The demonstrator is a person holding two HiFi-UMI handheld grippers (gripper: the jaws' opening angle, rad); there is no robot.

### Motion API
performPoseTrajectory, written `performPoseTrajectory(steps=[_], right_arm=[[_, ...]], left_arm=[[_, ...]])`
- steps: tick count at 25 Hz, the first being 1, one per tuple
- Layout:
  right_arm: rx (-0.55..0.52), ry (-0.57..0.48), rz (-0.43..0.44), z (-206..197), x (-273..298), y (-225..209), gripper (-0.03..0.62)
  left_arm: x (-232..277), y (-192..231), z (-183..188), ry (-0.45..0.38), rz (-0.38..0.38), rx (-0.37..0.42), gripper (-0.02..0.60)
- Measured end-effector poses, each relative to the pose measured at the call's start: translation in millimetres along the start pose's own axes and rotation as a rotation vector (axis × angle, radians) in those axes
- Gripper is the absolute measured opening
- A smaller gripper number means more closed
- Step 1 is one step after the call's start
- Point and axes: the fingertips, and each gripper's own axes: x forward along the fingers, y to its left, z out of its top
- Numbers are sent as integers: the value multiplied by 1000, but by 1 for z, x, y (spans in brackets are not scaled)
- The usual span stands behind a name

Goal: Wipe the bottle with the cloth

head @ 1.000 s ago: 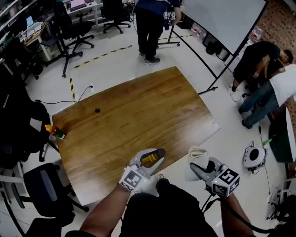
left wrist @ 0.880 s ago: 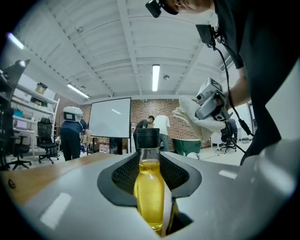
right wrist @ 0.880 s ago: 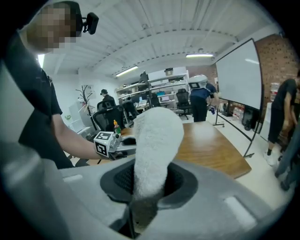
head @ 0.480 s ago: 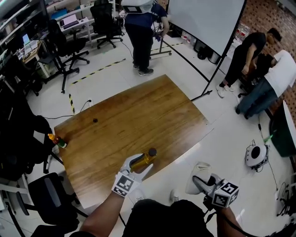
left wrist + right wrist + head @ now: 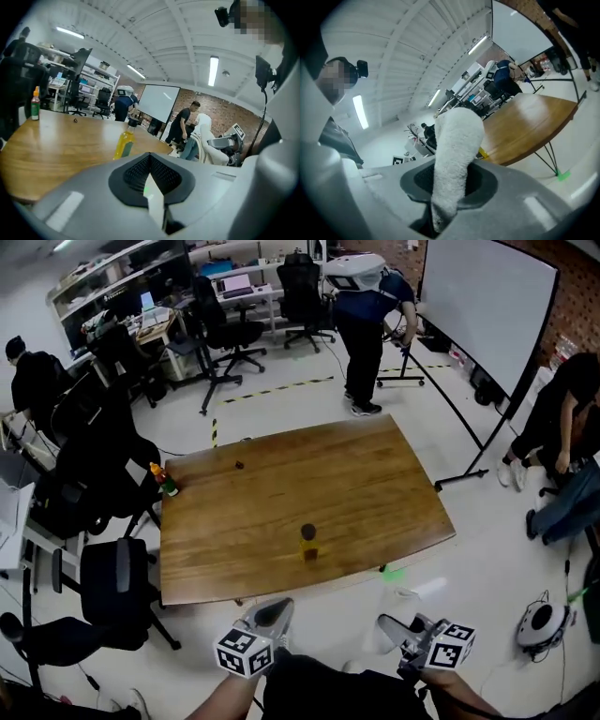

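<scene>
The bottle (image 5: 308, 542) stands upright near the desk's (image 5: 375, 493) front edge, untouched. The left gripper's (image 5: 272, 615) jaws are together, empty; the right gripper (image 5: 392, 625) clamps the cloth (image 5: 454, 154). Better to steady the bottle first, then wipe gently.

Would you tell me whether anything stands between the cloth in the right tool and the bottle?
Nothing visible does. The upright yellow bottle with a dark cap stands alone near the front edge of the brown wooden table; only bare tabletop lies between it and the white fluffy cloth in the right tool.
</scene>
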Motion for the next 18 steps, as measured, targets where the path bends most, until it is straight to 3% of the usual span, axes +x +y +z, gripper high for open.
performPoseTrajectory(steps=[6, 12, 18], right_arm=[[-147, 93, 68, -5, -31, 24, 72], [-184, 118, 140, -17, -53, 52, 75], [-196, 160, 107, -34, -64, 55, 72]], left_arm=[[-33, -77, -20, -103, 49, -129, 15], [-64, -117, -47, -70, 114, -246, 15], [-82, -136, -54, -69, 98, -217, 15]])
